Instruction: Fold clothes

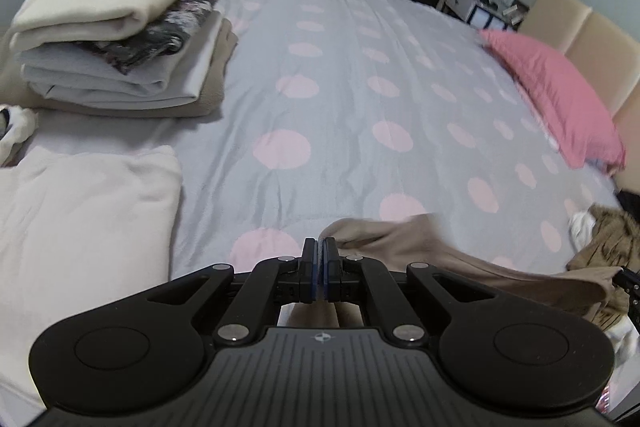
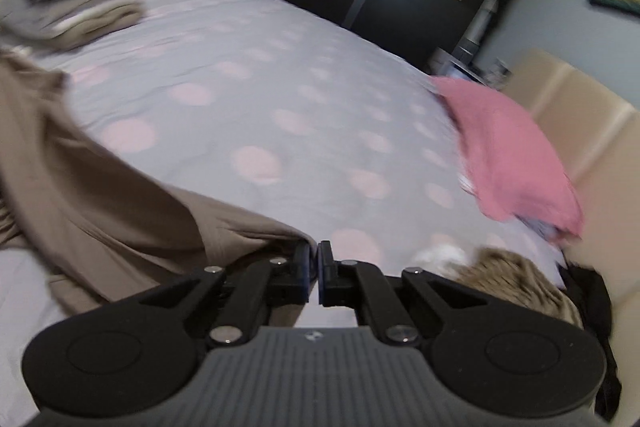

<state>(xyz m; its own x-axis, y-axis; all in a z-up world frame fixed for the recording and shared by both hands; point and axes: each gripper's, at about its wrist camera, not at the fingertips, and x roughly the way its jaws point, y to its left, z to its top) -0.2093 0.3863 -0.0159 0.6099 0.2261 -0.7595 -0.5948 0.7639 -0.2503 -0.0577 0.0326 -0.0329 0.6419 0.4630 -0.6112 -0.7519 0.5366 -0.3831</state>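
One stack [image 1: 116, 39] is folded; both my claws [image 1: 320, 247] [image 2: 314, 251] pinch the tan garment [image 1: 420, 247], unfolded heap [image 1: 612, 239] waiting.

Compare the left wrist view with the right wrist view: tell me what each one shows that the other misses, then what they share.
Only the left wrist view shows the pale pink folded garment lying near the stack, and the right tool pinching the far end of the tan garment.

Only the right wrist view shows the tan garment spread in a long sweep to the frame's left edge.

Both show the stack of folded clothes, the spotted bedspread, the pink pillow, the brown patterned cloth and a shut tool on the tan garment.
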